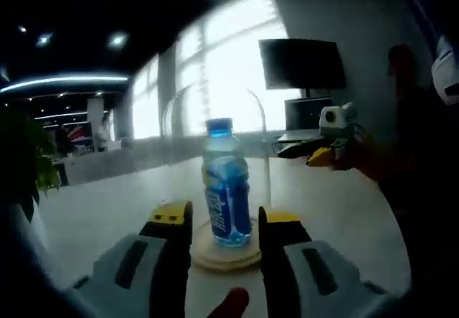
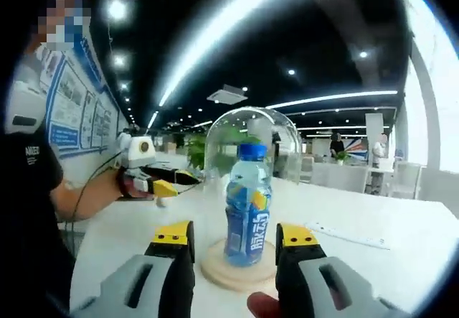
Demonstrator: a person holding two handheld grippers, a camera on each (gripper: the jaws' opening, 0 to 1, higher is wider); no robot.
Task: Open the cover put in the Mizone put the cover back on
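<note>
Mizone bottle (image 2: 248,203) just beyond right claw (image 2: 236,240).

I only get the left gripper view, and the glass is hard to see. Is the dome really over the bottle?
Observer: Yes. In the right gripper view the glass dome plainly arches over the blue bottle, down to the wooden base.
Operator: What's behind it?
Observer: A green plant, just past the dome.
Operator: Who holds the left gripper?
Observer: A person's hand holds the left gripper out over the table.
</note>
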